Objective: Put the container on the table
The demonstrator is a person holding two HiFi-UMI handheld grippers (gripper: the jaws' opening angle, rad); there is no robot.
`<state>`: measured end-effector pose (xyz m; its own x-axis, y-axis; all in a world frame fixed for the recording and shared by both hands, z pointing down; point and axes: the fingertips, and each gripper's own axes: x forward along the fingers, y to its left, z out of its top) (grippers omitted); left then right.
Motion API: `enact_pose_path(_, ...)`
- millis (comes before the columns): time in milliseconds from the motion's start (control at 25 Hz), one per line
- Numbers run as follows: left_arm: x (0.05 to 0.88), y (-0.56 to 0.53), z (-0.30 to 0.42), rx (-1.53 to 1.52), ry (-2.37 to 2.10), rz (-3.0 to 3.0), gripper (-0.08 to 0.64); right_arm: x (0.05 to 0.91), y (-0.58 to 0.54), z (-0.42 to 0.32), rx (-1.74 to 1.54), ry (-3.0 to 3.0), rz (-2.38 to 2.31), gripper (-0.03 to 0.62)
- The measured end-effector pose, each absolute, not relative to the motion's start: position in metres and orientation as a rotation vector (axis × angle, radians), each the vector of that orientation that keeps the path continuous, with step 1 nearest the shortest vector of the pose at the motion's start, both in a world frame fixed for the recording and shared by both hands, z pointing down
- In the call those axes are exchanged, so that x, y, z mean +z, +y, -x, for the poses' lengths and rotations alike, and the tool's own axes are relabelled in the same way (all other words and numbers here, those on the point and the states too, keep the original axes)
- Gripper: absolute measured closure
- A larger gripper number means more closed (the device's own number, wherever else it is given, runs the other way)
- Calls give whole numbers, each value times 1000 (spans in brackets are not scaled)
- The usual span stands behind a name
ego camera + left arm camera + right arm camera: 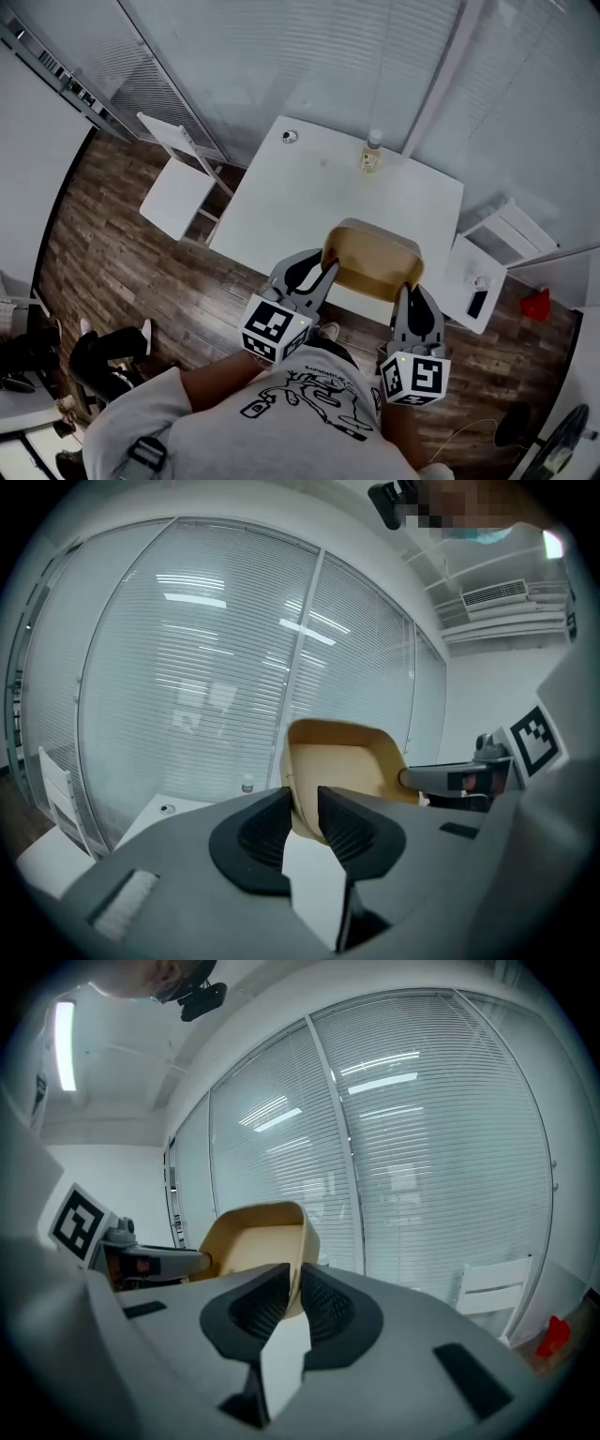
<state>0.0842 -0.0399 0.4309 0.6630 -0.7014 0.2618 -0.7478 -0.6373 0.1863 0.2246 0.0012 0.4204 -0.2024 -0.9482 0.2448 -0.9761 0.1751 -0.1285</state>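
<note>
Carrying is the step in hand, as I judge it: the tan container (373, 261) hangs in the air between the two grippers, over the near edge of the white table (281, 202), and it is not yet set down. The left gripper (315, 274) has its jaws clamped on the left wall of the container, one jaw inside and one outside. The right gripper (411, 298) pinches the right wall in the same way. In both gripper views the inside of the container faces the cameras, so it seems tilted, not level.

The next move, I think, calls for bringing it forward over the bare part of the table, making it level and lowering it until the bottom rests. Only then should both jaws part. A small bottle (371, 152) and a little round thing (290, 137) stand at the far side, well apart from the container, so they should not disturb.

The underside of the container is hidden in every view, so how high it hangs over the table I cannot tell. The round thing is too small to make out
</note>
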Motion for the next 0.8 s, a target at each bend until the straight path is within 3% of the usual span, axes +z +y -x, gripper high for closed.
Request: enact_pose_path(800, 430, -200, -16, 204, -1060, -2662, 476, 415, -156, -155, 323, -2240, -1989, 561)
